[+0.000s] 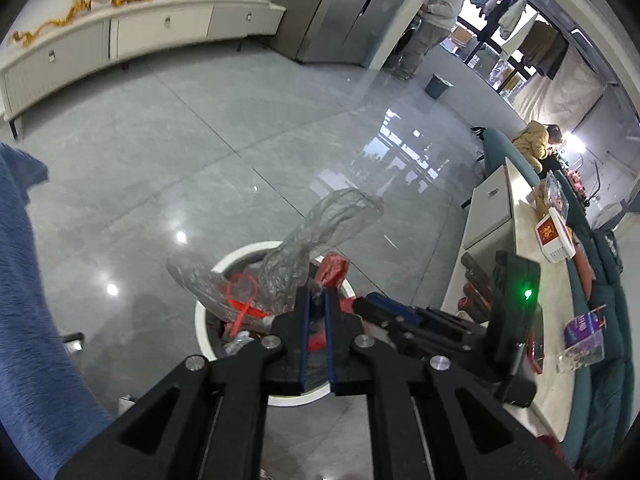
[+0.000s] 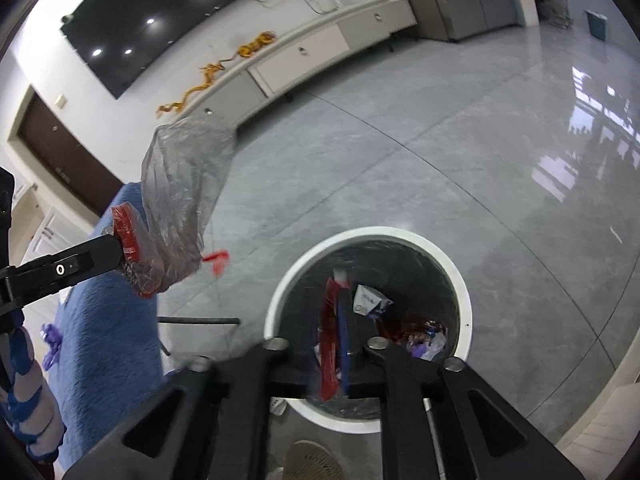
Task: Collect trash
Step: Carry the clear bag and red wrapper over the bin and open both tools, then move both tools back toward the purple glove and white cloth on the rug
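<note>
Both grippers hover over the half-full bin (image 2: 460, 276) — left fingers (image 1: 306, 320) pinch a clear bag (image 1: 304, 248), right fingers (image 2: 343, 332) clamp a red wrapper (image 2: 329, 344) — release remains.

You are in a home's living room. A wall-mounted television (image 2: 168, 12) hangs at the upper left of the right wrist view, above a long low white media cabinet (image 2: 304, 56). Glossy grey floor tiles (image 1: 224, 152) fill the centre of the left wrist view, a teal sofa (image 1: 600, 352) lines its right edge, and clothes on a rack (image 1: 532, 40) hang at upper right.
</note>
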`<move>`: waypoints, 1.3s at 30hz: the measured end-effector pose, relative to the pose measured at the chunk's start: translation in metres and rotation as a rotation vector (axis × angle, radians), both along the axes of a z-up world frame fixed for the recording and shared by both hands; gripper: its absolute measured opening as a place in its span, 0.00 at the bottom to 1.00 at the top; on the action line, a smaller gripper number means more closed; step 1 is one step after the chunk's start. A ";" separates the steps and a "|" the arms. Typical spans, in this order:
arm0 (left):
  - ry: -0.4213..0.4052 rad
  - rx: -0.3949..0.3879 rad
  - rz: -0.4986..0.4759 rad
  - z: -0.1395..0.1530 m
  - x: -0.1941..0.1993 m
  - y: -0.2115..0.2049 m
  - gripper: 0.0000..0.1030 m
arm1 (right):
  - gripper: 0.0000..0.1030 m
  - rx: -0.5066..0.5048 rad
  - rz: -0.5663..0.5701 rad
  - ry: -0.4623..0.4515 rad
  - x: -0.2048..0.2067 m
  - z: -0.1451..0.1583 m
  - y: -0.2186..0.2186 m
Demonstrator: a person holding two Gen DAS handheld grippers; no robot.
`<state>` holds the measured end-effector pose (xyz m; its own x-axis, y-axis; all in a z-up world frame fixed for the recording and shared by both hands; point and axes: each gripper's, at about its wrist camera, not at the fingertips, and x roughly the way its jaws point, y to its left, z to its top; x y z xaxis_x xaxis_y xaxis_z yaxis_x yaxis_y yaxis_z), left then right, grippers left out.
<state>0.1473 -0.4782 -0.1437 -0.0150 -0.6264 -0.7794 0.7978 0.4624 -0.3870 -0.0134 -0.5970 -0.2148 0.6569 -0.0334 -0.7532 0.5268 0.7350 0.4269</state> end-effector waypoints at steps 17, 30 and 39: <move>0.024 -0.017 -0.006 -0.004 -0.010 -0.011 0.48 | 0.35 -0.006 -0.051 0.012 -0.031 0.007 0.013; -0.153 -0.067 0.113 0.039 -0.028 0.044 0.49 | 0.35 -0.060 -0.056 0.006 -0.059 0.034 0.035; -0.409 -0.078 0.322 0.092 -0.052 0.157 0.49 | 0.45 -0.165 0.128 -0.059 -0.030 0.081 0.098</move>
